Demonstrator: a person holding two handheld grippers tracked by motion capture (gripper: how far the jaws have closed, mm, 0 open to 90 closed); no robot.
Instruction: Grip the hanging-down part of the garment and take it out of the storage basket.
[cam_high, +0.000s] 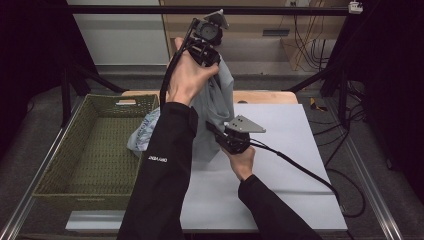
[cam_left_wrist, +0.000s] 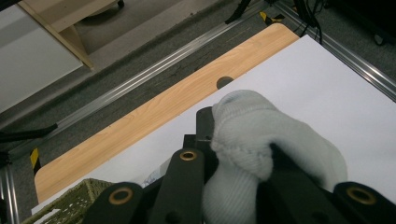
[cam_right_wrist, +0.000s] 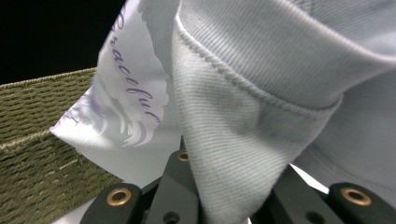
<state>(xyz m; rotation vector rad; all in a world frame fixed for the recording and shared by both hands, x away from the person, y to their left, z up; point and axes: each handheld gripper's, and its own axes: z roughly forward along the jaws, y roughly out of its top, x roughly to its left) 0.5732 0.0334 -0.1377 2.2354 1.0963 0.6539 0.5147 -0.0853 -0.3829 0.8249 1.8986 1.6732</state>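
A pale grey-green garment (cam_high: 218, 98) hangs over the white sheet on the table. My left gripper (cam_high: 210, 56) is raised high at the back and is shut on a bunched fold of the garment (cam_left_wrist: 252, 140). Lower down, my right gripper (cam_high: 214, 131) is shut on a ribbed hem of the same garment (cam_right_wrist: 224, 154). A white printed patch with purple script (cam_right_wrist: 126, 102) shows on the cloth beside the basket, and it also peeks out in the high view as a printed patch (cam_high: 145, 127).
A green woven basket (cam_high: 95, 150) sits at the table's left. The white sheet (cam_high: 285, 165) covers the table's middle and right, with a wooden edge (cam_high: 260, 96) at the back. Cables (cam_high: 300, 172) trail over the sheet to the right.
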